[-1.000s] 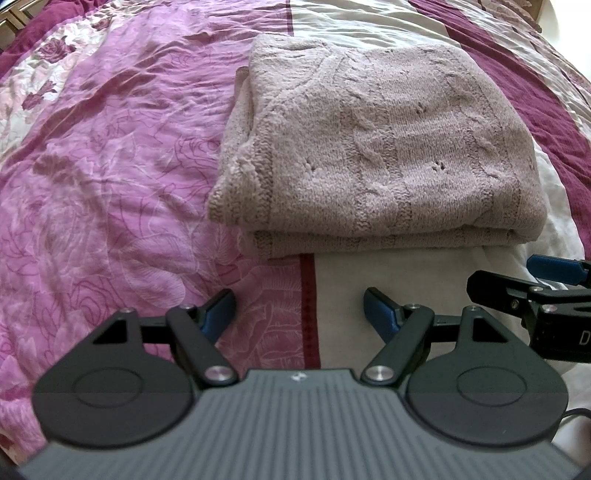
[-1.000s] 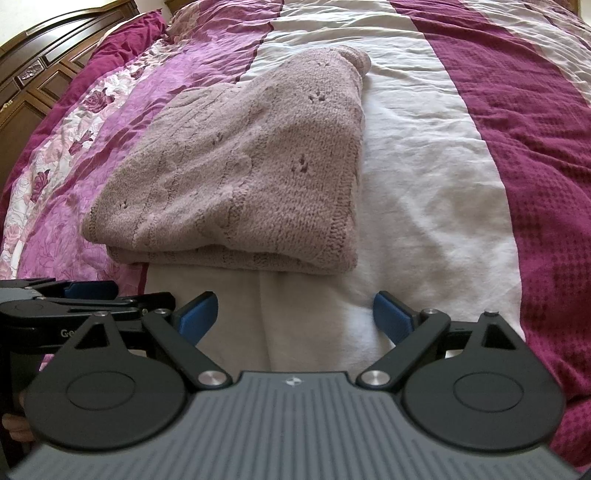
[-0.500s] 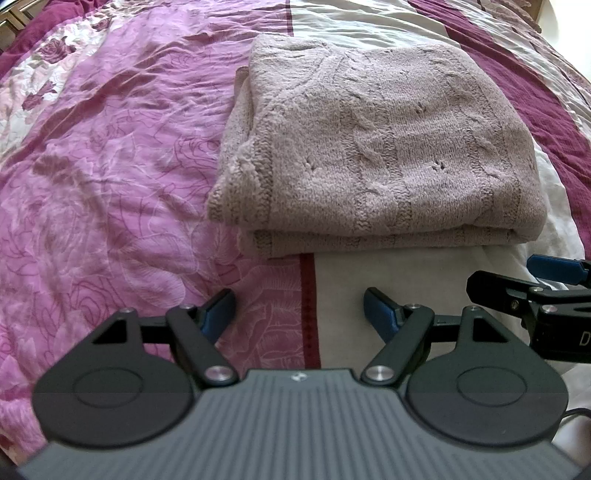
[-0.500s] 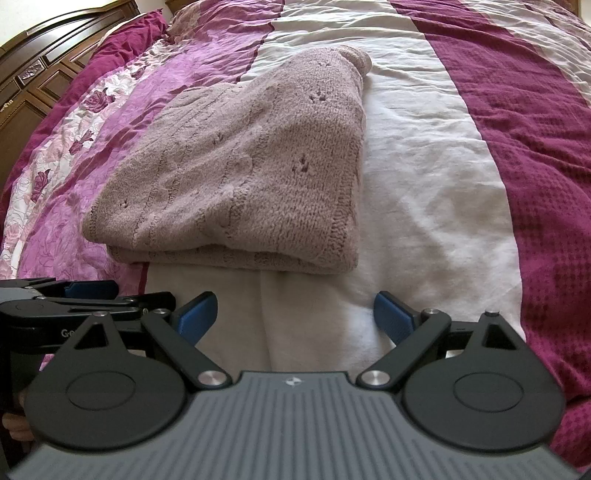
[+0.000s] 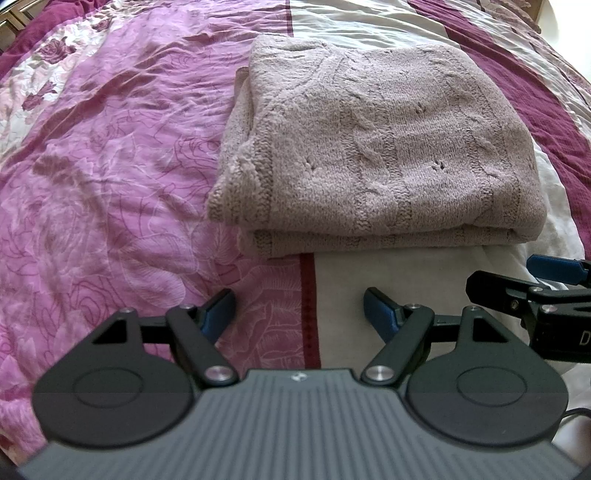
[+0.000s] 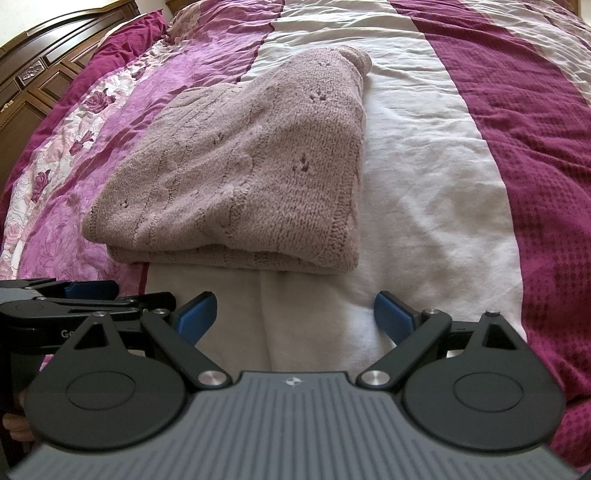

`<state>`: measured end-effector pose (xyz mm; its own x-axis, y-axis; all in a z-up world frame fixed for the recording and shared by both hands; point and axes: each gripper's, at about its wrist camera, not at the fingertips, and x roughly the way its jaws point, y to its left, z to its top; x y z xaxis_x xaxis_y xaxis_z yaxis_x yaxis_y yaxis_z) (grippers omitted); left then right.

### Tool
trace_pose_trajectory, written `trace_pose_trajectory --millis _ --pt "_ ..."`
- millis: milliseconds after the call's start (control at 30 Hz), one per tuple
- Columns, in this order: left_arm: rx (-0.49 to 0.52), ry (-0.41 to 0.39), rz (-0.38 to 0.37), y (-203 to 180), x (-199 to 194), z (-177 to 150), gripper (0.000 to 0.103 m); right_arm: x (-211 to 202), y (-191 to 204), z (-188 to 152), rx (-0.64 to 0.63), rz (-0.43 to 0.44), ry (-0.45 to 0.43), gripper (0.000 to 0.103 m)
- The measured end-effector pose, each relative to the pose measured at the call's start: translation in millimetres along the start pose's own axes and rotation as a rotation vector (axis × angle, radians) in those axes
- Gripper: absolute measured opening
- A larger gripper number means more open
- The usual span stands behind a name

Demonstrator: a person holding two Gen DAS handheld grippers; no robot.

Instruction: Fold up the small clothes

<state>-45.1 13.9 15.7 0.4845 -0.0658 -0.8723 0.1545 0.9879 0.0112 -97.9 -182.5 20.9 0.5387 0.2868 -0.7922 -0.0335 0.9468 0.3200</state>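
A pale mauve cable-knit sweater (image 5: 369, 147) lies folded into a thick rectangle on the bed; it also shows in the right wrist view (image 6: 240, 177). My left gripper (image 5: 299, 310) is open and empty, hovering just short of the sweater's near folded edge. My right gripper (image 6: 295, 314) is open and empty, also just short of that edge, to the right. The right gripper shows at the right edge of the left wrist view (image 5: 535, 288), and the left gripper at the left edge of the right wrist view (image 6: 92, 295).
The bedspread has a pink floral band (image 5: 92, 184), a white band (image 6: 424, 184) and maroon bands (image 6: 535, 147). A dark wooden headboard (image 6: 44, 66) stands at the far left. A pillow (image 6: 122, 33) lies near it.
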Motion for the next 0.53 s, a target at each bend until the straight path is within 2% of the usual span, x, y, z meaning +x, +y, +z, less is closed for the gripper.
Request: trace_pose_trajectory --millis 533 --pt "0.000 0.000 0.000 -0.2 -0.3 -0.7 0.078 0.3 1.2 -0.5 -0.002 0.000 -0.002 0.096"
